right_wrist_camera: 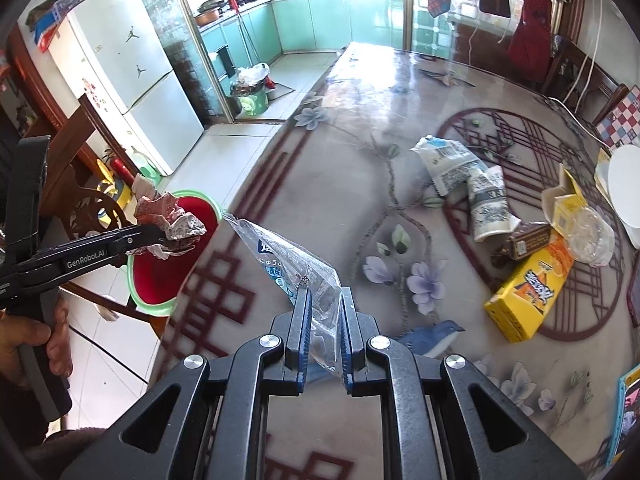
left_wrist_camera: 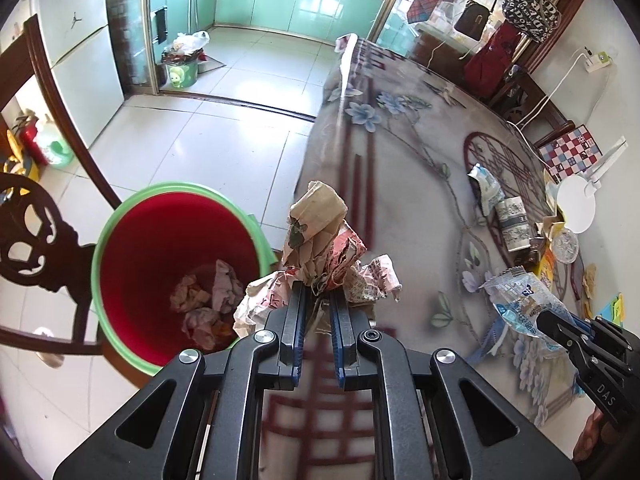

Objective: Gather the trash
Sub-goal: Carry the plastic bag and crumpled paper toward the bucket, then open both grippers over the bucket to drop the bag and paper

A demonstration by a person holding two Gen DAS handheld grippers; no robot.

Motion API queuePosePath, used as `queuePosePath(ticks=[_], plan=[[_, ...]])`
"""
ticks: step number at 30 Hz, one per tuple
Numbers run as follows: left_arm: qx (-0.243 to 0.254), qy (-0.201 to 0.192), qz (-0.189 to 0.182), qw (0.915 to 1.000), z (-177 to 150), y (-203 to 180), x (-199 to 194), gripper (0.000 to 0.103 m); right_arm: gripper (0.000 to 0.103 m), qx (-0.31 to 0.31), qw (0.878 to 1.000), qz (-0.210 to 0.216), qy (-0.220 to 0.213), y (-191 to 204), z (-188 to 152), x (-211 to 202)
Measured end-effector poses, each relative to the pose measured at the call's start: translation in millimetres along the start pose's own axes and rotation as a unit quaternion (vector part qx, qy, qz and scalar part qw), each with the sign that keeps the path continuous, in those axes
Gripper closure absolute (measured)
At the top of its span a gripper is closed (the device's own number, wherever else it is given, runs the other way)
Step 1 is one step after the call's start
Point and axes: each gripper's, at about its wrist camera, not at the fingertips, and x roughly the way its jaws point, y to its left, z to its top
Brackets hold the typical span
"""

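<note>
Covering most of both views, table (right_wrist_camera: 340, 152) with floral cloth; yellow carton (right_wrist_camera: 528, 292) and white packets (right_wrist_camera: 452, 164) lie well apart from both grippers. Bin (left_wrist_camera: 100, 248), red inside with green rim, on floor just beside table edge, crumpled paper in bottom. Left gripper (left_wrist_camera: 318, 300) clamped on crumpled paper wad (left_wrist_camera: 320, 236), near the bin rim. Right gripper (right_wrist_camera: 326, 300) clamped on clear plastic wrapper (right_wrist_camera: 288, 260), above table.

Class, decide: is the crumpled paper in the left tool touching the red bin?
Apart. The right wrist view shows the crumpled paper clamped in the left tool above the red bin, with open space under it.
</note>
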Motion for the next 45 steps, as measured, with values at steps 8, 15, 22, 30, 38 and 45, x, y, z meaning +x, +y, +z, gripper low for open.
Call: queuePosePath(ticks=[8,15,22,30,38,45], plan=[[-0.029,0.006,0.019,0.9994,3.7,47.2,2.4,0.092,0.092,-0.03,0.999,0.015,0.009,45.5,17.2,21.0],[-0.059,0.012,0.041,0.9974,4.5,82.7,4.7,0.092,0.092,-0.067,0.997,0.031,0.013,85.9,33.3,39.5],[-0.083,0.015,0.052,0.9951,6.7,108.6,6.7,0.092,0.092,-0.108,0.993,0.047,0.025,127.0,45.6,61.4],[-0.106,0.021,0.068,0.9918,6.8,133.1,11.3,0.092,0.092,-0.142,0.987,0.061,0.039,160.9,56.2,86.4],[-0.115,0.029,0.069,0.9905,3.5,143.0,13.5,0.092,0.092,-0.169,0.982,0.073,0.036,184.4,66.6,104.5],[-0.118,0.025,0.072,0.9901,3.3,148.3,10.0,0.092,0.092,-0.182,0.979,0.082,0.029,198.0,73.5,110.0]])
